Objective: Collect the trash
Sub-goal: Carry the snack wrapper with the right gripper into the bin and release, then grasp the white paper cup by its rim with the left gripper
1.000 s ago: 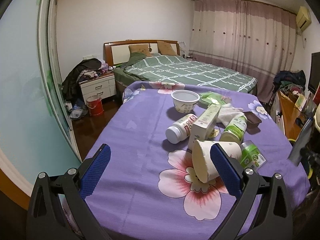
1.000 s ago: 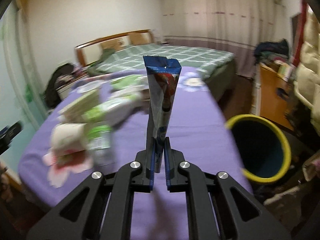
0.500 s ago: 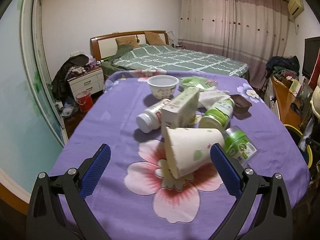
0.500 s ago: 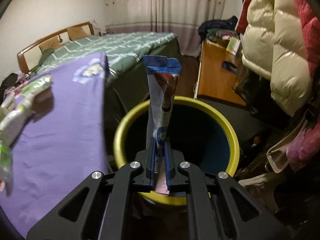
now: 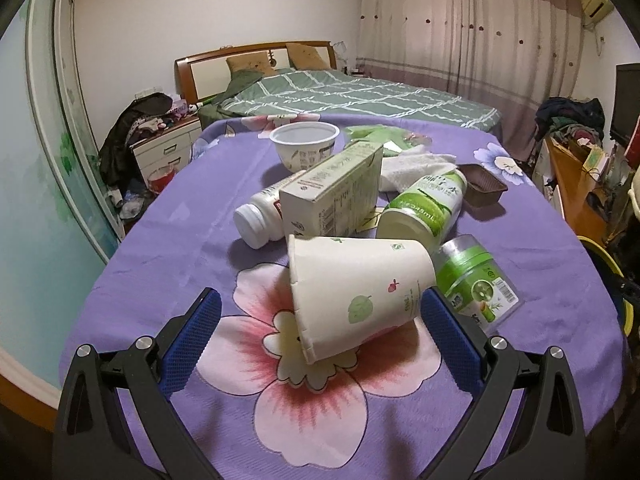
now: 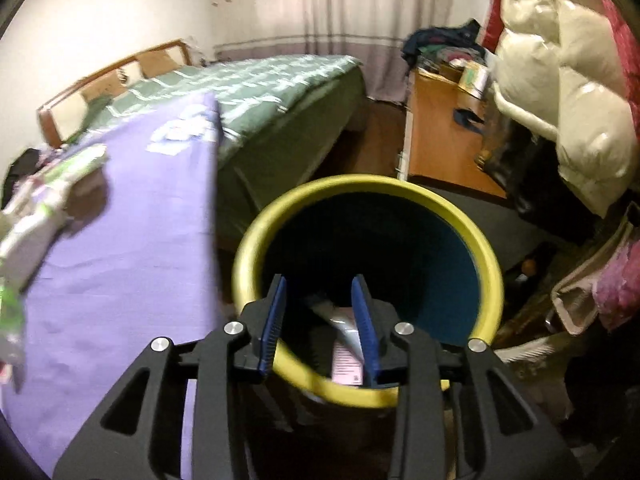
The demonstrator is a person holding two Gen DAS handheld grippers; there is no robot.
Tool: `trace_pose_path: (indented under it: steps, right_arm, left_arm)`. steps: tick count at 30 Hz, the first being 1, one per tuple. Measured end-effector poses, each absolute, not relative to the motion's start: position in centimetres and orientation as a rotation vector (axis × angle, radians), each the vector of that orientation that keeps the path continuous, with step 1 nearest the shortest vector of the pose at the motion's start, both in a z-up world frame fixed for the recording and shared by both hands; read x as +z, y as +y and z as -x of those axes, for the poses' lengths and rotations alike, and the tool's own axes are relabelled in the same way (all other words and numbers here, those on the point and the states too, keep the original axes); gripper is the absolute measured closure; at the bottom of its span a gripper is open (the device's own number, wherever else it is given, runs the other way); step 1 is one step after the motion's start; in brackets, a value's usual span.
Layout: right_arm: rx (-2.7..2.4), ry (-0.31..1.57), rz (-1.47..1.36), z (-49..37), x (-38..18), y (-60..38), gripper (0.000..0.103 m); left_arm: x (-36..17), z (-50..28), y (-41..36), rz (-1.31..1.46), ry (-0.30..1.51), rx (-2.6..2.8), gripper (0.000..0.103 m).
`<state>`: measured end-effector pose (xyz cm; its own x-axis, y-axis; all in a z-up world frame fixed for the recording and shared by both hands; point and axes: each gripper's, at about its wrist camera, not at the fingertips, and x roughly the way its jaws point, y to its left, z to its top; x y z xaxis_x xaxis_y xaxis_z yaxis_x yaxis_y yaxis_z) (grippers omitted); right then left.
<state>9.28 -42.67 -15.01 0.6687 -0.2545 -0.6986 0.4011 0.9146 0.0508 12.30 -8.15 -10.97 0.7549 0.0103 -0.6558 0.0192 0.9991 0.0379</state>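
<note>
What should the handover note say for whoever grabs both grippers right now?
Right gripper: jaws have just been opening over the yellow-rimmed dark bin; the pale snack wrapper is dropping inside, no longer pinched.
Left gripper: open, empty, either side of the tipped white paper cup on the purple floral cloth, not touching.
Done: one wrapper binned.
Left: paper cup, cream carton, white pill bottle, green-labelled can, clear green-labelled jar, white plastic bowl, brown tray.
</note>
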Motion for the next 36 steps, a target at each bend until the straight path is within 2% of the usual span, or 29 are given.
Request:
trace_pose_path:
  steps: [3,12,36]
  right_arm:
    - [-0.284,0.733,-0.173,-10.1,-14.2,-39.4,0.065]
    - [-0.185,0.77,-0.129,-13.3,-14.5,-35.0,0.065]
    - [-0.172,0.816,-0.171,-13.9,-15.5,-35.4,0.065]
  left_arm:
    - [-11.5,-12.9,-8.5,-0.035,0.733,-0.007,0.005]
    - [-12.6,-14.2,-9.8,-0.023,0.751,-0.018,0.005]
    - [-13.0,-16.7,-10.7,0.056,0.771,0.095,0.005]
